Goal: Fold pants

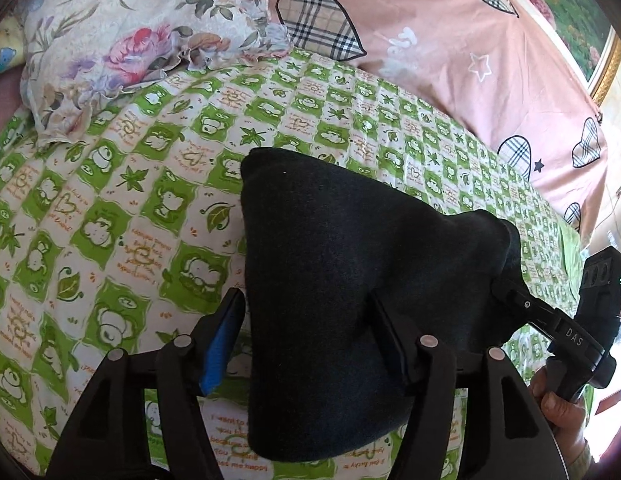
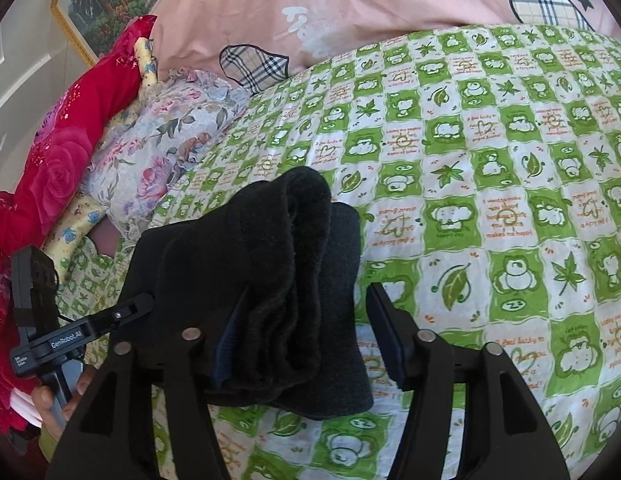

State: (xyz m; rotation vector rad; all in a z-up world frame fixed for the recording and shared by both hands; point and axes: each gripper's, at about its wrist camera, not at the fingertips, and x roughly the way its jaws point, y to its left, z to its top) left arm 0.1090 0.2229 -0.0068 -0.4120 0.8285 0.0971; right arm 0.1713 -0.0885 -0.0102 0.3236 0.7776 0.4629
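**Folded pants set down on the bed, both tools spread**

Left tool (image 1: pixel 306 320): jaws stand apart. The blue pad (image 1: pixel 218 344) sits clear of the cloth at about 9 o'clock of the bundle; the other finger lies against or just under the fabric's right side, contact unclear. No pinch visible. Judged: released, so the fold rests under its own weight.

Pants (image 1: pixel 350 272): dark, thick, doubled into a compact bundle, lying on the green-checked bed sheet (image 1: pixel 110 208). Floral pillow (image 1: pixel 122 36) at 11 o'clock, well apart; pink quilt (image 1: pixel 470 60) at 1 o'clock.

Right tool (image 2: pixel 306 332): jaws apart too. Stacked layers of the pants (image 2: pixel 270 280) lie between them, the left finger touching the stack's edge, the right finger clear with sheet showing in the gap. Judged: fold near complete; edges look slightly uneven.
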